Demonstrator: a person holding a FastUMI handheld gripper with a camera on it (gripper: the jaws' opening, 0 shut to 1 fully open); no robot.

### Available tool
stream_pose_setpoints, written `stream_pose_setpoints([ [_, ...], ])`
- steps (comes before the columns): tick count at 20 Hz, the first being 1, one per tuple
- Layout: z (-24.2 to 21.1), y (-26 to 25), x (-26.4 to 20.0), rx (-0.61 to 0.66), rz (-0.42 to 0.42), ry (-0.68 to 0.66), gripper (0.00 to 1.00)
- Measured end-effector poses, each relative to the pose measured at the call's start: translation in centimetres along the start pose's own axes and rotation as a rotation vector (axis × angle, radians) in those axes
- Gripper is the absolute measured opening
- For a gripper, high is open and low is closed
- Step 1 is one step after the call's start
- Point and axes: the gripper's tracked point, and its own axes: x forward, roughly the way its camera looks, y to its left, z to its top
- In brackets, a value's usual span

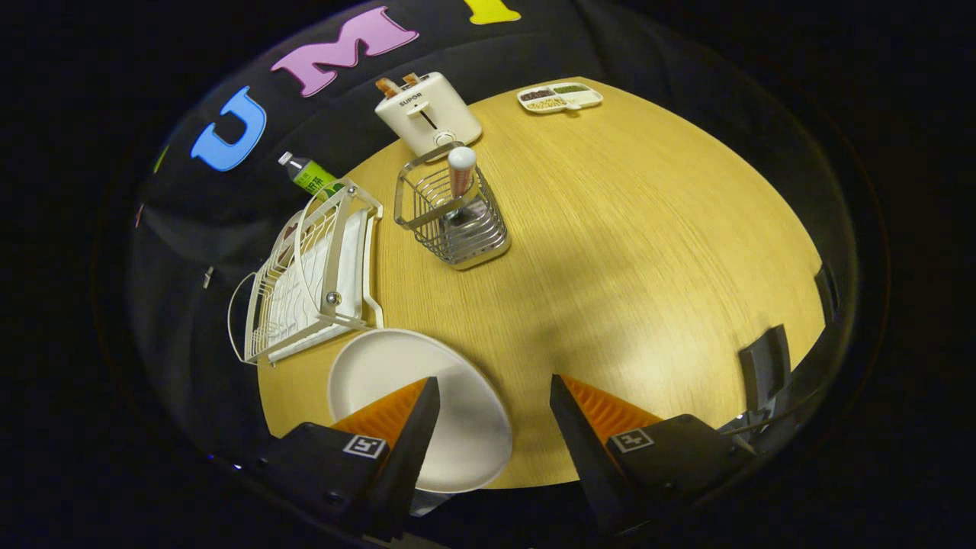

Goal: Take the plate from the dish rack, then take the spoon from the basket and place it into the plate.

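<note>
Here, gripper (494, 389) wide and empty, round plate (381, 366) flat, spoon (461, 171) in wire basket (465, 236).

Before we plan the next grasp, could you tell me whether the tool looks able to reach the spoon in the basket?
Probably yes. The tool is open and empty, and the spoon stands upright in the wire basket beyond the fingers, handle above the rim, bare table between.

The white plate (396, 381) lies flat on the table beside the empty white dish rack (305, 282); the spoon (460, 171) stands upright in the wire basket (450, 221).
</note>
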Motion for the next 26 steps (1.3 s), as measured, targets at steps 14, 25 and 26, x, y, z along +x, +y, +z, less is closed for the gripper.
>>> stream_pose_setpoints([
  [14,14.5,2.3,-6.9,-0.52,0.081,-0.417,0.97],
  [25,14.4,1.8,1.0,-0.61,0.116,-0.251,0.8],
  [26,14.3,1.6,1.5,-0.613,0.109,-0.238,0.68],
])
